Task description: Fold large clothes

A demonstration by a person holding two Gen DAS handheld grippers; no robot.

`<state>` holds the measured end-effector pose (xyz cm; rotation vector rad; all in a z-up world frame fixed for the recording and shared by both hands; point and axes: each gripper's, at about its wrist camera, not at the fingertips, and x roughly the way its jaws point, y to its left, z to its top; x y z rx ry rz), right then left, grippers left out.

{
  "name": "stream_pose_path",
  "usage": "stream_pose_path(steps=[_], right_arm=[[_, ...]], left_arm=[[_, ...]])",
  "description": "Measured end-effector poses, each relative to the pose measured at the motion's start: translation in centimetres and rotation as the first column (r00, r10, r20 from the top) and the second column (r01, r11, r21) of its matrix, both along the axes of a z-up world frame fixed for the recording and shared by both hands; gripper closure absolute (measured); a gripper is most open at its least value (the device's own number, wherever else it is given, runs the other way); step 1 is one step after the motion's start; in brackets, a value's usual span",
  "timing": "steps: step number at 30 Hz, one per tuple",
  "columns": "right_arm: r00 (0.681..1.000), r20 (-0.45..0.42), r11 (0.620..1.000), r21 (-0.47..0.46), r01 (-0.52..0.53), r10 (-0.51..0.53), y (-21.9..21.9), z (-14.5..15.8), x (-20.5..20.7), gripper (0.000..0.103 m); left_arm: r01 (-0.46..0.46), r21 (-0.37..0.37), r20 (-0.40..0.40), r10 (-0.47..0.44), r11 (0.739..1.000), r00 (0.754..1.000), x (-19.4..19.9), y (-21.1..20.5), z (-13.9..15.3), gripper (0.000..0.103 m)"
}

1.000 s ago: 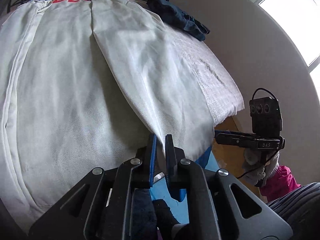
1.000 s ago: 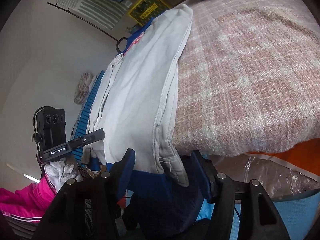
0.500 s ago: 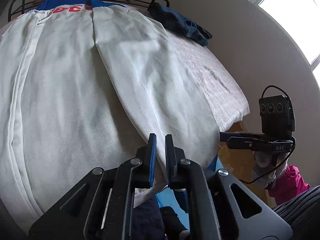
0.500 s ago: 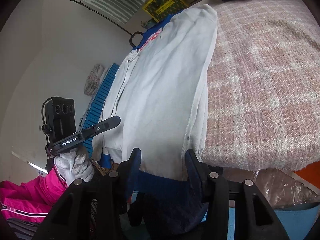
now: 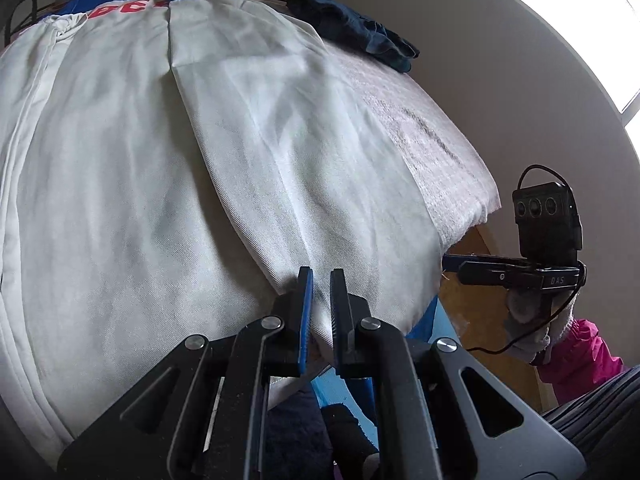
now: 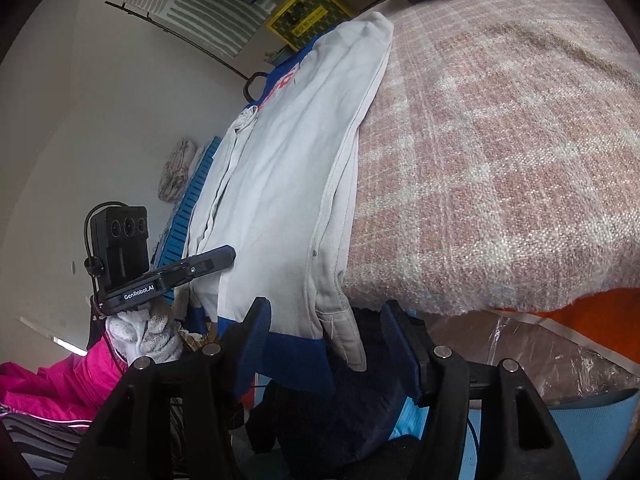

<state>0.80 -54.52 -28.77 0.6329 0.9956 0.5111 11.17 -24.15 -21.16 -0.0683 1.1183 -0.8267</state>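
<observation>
A large white garment (image 5: 168, 168) with a blue, red-lettered far end lies lengthwise on the pink checked blanket (image 6: 500, 152); its near end hangs over the table edge. It also shows in the right wrist view (image 6: 280, 184). My left gripper (image 5: 319, 280) is shut on the near edge of a folded-over white panel. My right gripper (image 6: 326, 312) is open, its jaws on either side of the garment's hanging near hem and blue trim, not gripping. Each gripper shows in the other's view, the right (image 5: 452, 263) and the left (image 6: 224, 254).
A dark blue garment (image 5: 352, 32) lies at the blanket's far end. A yellow crate (image 6: 308, 16) and a clothes rack stand behind. A blue slatted crate (image 6: 192, 208) sits left of the table. Orange surface and plastic film (image 6: 540, 340) lie under the blanket's near edge.
My left gripper has moved a little forward over the garment, still shut on the fold. My right gripper has shifted so its open jaws straddle the hanging hem more squarely.
</observation>
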Motion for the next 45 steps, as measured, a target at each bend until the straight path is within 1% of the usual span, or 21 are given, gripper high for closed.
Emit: stream_pose_path(steps=[3,5,6,7,9,11,14,18,19,20,21,22,24,26,28,29,32,36,40,42,45], right_arm=[[0.998,-0.008,0.998,0.040,-0.057,0.057,1.0,-0.2,0.3,0.045],[0.995,0.027,0.994,0.051,-0.098,0.096,1.5,0.6,-0.2,0.046],[0.993,0.046,0.991,0.071,-0.111,0.108,1.4,1.1,-0.6,0.052],[0.992,0.063,0.987,0.110,-0.117,0.111,1.1,1.5,-0.8,0.057],[0.992,0.084,0.983,0.150,-0.105,0.093,0.7,2.1,-0.8,0.057],[0.993,0.080,0.989,0.119,-0.093,0.084,0.9,2.2,-0.4,0.057],[0.998,0.030,0.997,0.061,-0.054,0.053,1.6,1.0,0.8,0.056],[0.999,0.022,0.995,0.091,-0.034,0.032,1.6,0.8,0.8,0.056],[0.999,0.021,0.996,0.090,-0.029,0.028,2.0,1.0,1.0,0.059],[0.999,0.019,0.997,0.071,-0.027,0.026,2.2,1.2,1.1,0.067],[1.000,0.016,0.999,0.045,-0.027,0.027,2.5,1.6,1.1,0.081],[1.000,0.017,0.999,0.023,-0.024,0.024,2.9,2.1,1.2,0.089],[1.000,0.013,0.999,-0.039,-0.019,0.019,3.5,3.4,1.4,0.093],[1.000,0.005,0.994,-0.107,-0.020,0.021,4.3,4.7,1.8,0.094],[1.000,-0.010,0.982,-0.185,-0.031,0.030,5.4,6.2,2.4,0.095],[0.999,-0.018,0.972,-0.229,-0.043,0.040,6.1,6.9,2.7,0.095],[0.995,-0.039,0.915,-0.391,-0.099,0.092,9.0,9.1,3.9,0.096],[0.986,-0.052,0.819,-0.551,-0.159,0.157,13.0,11.6,5.2,0.096],[0.971,-0.048,0.690,-0.695,-0.201,0.234,16.6,13.3,5.2,0.096],[0.964,-0.041,0.657,-0.724,-0.210,0.264,18.3,14.2,5.2,0.096],[0.945,-0.024,0.583,-0.782,-0.221,0.325,21.2,15.1,5.2,0.096]], left_arm=[[0.002,0.005,0.002,-0.002,1.000,1.000,0.1,-0.1,0.1,0.098],[0.002,0.005,0.002,-0.002,1.000,1.000,0.2,0.0,0.2,0.098],[0.004,0.002,0.000,-0.004,1.000,1.000,0.2,0.0,0.3,0.098],[0.008,-0.002,-0.004,-0.008,1.000,1.000,0.2,-0.1,0.2,0.098],[0.014,-0.003,-0.008,-0.014,1.000,1.000,0.1,-0.2,0.1,0.098],[0.021,-0.002,-0.012,-0.021,1.000,1.000,0.0,-0.5,-0.1,0.098],[0.035,0.002,-0.009,-0.035,0.999,0.999,-0.3,-0.8,-0.1,0.098],[0.049,-0.010,-0.003,-0.049,0.999,0.999,-0.6,-1.0,0.3,0.098],[0.048,-0.018,0.005,-0.048,0.999,0.999,-0.6,-1.0,0.5,0.098],[0.043,-0.032,0.014,-0.043,0.999,0.999,-0.6,-1.1,0.7,0.098],[0.035,-0.041,0.019,-0.035,0.999,0.999,-0.5,-1.1,0.9,0.098],[0.026,-0.049,0.020,-0.025,0.998,0.999,-0.4,-1.2,1.0,0.098],[0.001,-0.057,0.018,0.000,0.998,1.000,-0.4,-1.3,0.6,0.098],[-0.001,-0.057,-0.022,0.000,0.998,1.000,-0.7,-1.7,-0.8,0.098],[-0.004,-0.071,0.002,0.005,0.997,1.000,-1.2,-1.7,-1.2,0.098],[0.004,-0.065,0.010,-0.004,0.998,1.000,-1.3,-1.8,-1.0,0.098],[0.008,-0.096,-0.045,-0.012,0.995,0.999,-0.7,-0.8,-0.1,0.098],[-0.039,-0.157,-0.013,0.037,0.987,0.999,-0.6,3.4,3.1,0.098],[-0.127,-0.212,0.010,0.132,0.969,0.991,-0.3,9.3,5.7,0.098],[-0.182,-0.240,0.018,0.191,0.954,0.981,-0.1,12.3,6.8,0.098],[-0.262,-0.277,0.024,0.279,0.924,0.960,0.3,16.7,8.0,0.098]])
